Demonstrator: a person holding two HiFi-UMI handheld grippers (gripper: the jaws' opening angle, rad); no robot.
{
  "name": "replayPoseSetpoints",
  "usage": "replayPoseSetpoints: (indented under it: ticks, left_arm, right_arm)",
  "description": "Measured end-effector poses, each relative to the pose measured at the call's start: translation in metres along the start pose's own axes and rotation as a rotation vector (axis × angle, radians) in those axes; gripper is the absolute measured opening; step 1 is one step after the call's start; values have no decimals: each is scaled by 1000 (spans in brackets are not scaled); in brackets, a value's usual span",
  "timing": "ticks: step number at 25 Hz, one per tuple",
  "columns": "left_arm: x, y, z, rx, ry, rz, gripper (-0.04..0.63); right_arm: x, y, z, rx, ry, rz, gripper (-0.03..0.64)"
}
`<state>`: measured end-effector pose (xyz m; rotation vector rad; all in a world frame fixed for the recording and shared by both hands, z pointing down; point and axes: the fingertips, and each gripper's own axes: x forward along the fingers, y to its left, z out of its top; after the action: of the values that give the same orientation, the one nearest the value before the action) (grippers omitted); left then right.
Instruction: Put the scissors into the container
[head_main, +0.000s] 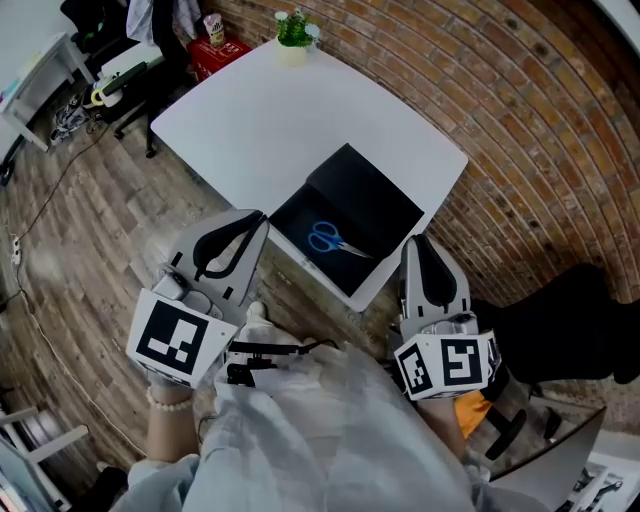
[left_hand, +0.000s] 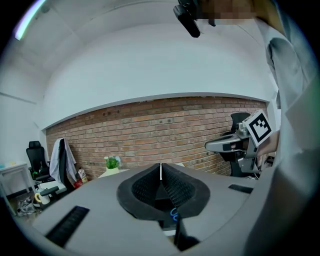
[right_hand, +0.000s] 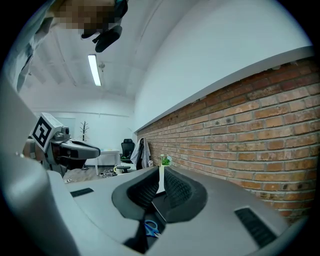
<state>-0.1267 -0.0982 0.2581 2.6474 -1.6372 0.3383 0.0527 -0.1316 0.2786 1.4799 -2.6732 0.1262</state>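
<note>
Already the blue-handled metal scissors (head_main: 337, 243) lie inside the shallow black rectangular container (head_main: 385, 205), flat on its floor in the half nearer the person, with the handles to the left and the blades pointing right. The container sits on the near corner of the white square table (head_main: 300, 120), its front edge close along the table's edge. Neither tool touches it: the left hand-held grey gripper (head_main: 262, 216) hangs just off the table's near-left edge, its tip aimed toward the container, and its own view shows the two ribbed black jaws pressed together with nothing between them. The right hand-held grey gripper (head_main: 418, 241) is just beside the container's near-right corner, off the table, and its jaws are likewise brought together at the tips, only a thin sliver of light between them and nothing gripped. Both gripper views catch a glimpse of the blue handles low between the jaw bases. At the far corner of the table stands a small green plant in a pale pot (head_main: 294, 35), with a red box (head_main: 216, 51) on the floor behind it and a red brick wall (head_main: 540, 130) along the right.
</note>
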Motion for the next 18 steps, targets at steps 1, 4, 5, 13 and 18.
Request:
replayPoseSetpoints:
  ticks: [1,4,5,13,18]
  left_arm:
    - [0,0,0,1,0,0,28]
    - [-1,-2,-2,-4,1,-2,28]
    - [-1,-3,-2,-5,1,-3,28]
    - [-7,-6,0,5,-4,10,20]
    - [-6,-8,-3,9,6,10,20]
  right_arm:
    - [0,0,0,-1,1,1,58]
    - [-2,0,-2,-3,5,-1,57]
    - [-2,0,-2,-2,6,0,57]
    - [-5,3,-3,-4,15,16,57]
    - [-5,5,-7,-5,25,27,57]
